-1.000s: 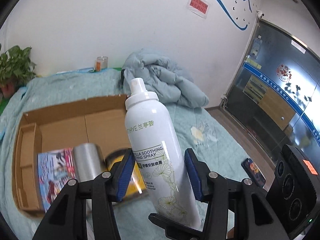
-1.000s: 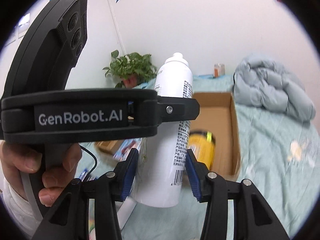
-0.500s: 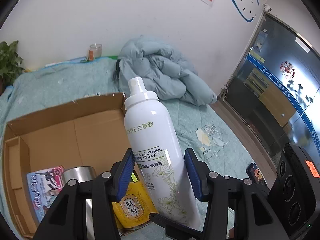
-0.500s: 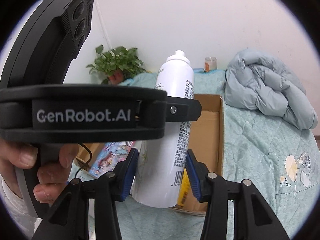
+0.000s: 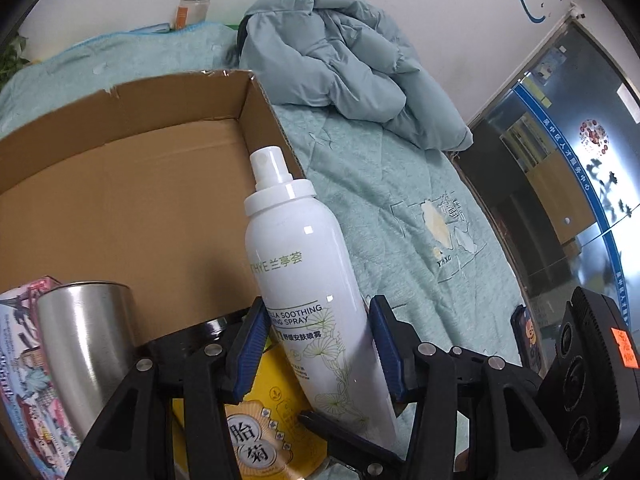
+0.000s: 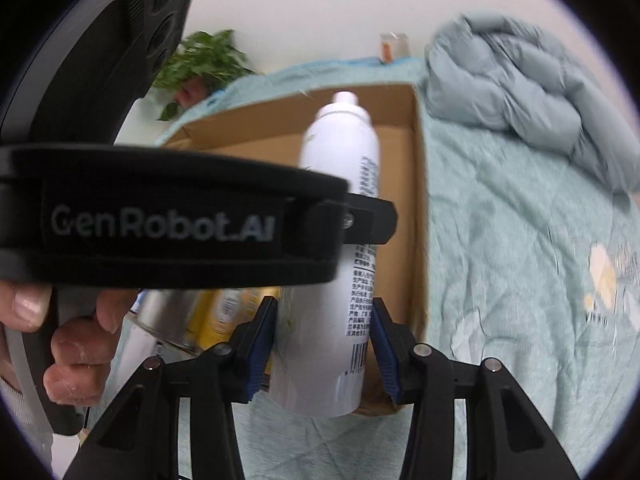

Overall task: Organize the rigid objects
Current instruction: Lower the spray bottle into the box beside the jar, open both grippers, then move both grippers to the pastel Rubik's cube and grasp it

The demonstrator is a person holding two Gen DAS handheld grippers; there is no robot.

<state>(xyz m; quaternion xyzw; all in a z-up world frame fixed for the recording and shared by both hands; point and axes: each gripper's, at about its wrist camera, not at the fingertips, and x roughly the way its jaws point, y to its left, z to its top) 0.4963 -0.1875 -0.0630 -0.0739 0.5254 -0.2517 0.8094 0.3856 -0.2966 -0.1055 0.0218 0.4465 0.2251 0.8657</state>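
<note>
We find both claws clamped on one white spray bottle [image 5: 308,284]: the left claw [image 5: 316,344] at its label, the right claw [image 6: 324,344] lower down. The bottle hangs tilted over the near right corner of the cardboard box [image 5: 132,184] on the bed. Risks: uneven release tips it against the steel cup [image 5: 80,344] or yellow tin [image 5: 260,432]; it could catch the box wall.

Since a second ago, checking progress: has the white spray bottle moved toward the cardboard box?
Yes. The spray bottle, shut in both claws, now hangs lower and closer over the cardboard box, beside its right wall.
</note>
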